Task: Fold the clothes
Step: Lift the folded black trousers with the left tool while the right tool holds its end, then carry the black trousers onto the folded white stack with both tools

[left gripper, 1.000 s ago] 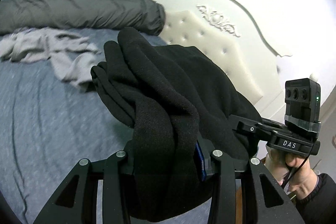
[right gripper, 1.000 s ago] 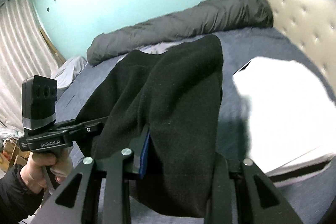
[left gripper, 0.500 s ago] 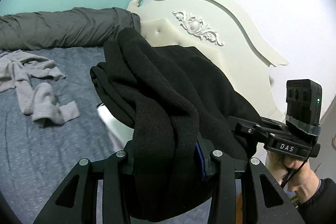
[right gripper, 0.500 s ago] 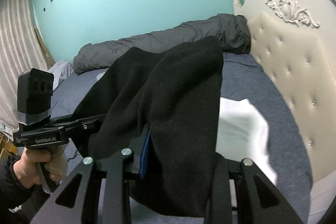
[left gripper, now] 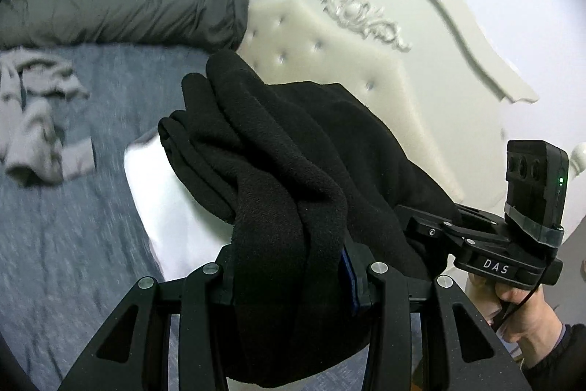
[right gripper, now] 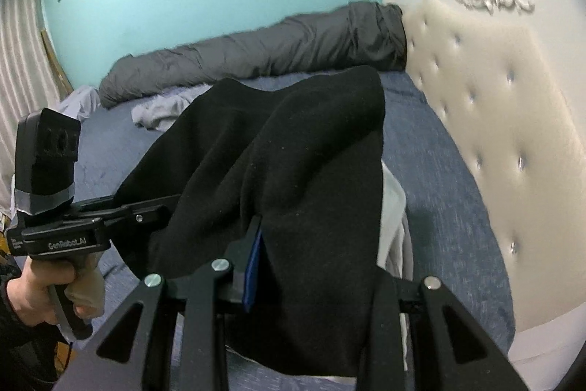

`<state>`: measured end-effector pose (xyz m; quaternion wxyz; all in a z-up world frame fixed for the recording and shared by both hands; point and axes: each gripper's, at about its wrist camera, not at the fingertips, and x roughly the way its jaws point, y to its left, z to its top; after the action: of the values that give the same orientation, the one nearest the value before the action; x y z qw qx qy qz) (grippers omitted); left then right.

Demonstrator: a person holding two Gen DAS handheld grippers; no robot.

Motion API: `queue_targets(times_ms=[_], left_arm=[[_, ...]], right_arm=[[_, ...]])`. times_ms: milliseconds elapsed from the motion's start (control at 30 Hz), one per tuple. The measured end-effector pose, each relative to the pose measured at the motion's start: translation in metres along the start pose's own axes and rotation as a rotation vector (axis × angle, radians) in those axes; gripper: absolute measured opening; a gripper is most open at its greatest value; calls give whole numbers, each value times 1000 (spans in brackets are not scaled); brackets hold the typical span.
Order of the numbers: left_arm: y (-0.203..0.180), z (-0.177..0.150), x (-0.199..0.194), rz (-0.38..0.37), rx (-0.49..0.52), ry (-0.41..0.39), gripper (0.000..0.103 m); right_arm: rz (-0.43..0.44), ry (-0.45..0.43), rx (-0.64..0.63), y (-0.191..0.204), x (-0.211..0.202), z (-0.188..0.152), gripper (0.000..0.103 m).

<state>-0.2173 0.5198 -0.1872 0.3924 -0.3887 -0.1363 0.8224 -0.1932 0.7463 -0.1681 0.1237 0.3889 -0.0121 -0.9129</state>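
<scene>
A folded black fleece garment [left gripper: 278, 171] hangs bunched between both grippers, held in the air above the bed. My left gripper [left gripper: 293, 277] is shut on one end of it; the fabric drapes over and hides the fingertips. My right gripper [right gripper: 311, 277] is shut on the other end of the same garment [right gripper: 285, 163]. The right gripper also shows in the left wrist view [left gripper: 432, 229], and the left gripper in the right wrist view [right gripper: 139, 207]. A folded white garment [left gripper: 164, 204] lies on the bed under the black one; it also shows in the right wrist view [right gripper: 393, 207].
The blue-grey bed sheet [left gripper: 73, 226] spreads below. A crumpled grey garment [left gripper: 36, 120] lies at the left. A rolled dark grey duvet [right gripper: 256, 50] runs along the teal wall. The cream tufted headboard [right gripper: 494, 134] stands at the right.
Both grippers have swung with the black garment toward the headboard end. The folded white garment now lies directly beneath it.
</scene>
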Motion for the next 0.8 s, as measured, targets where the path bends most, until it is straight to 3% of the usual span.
queue_targets(times_ms=[233,500,567,800], left_arm=[[16,-19,18,-14,-51,36,44],[20,-16,5,-18,-66,61,54],[20,-14,-5,-1,-38,58,54],[12,6,-53,74,129,-17,56]], right_arm=[[35,15,74,-28,17,-32,33],[6,-5,187,-39,8,-22,56],[-57,-22,199,-36,3,-18,70],[-162,-177,294,-41,-40,-16,71]])
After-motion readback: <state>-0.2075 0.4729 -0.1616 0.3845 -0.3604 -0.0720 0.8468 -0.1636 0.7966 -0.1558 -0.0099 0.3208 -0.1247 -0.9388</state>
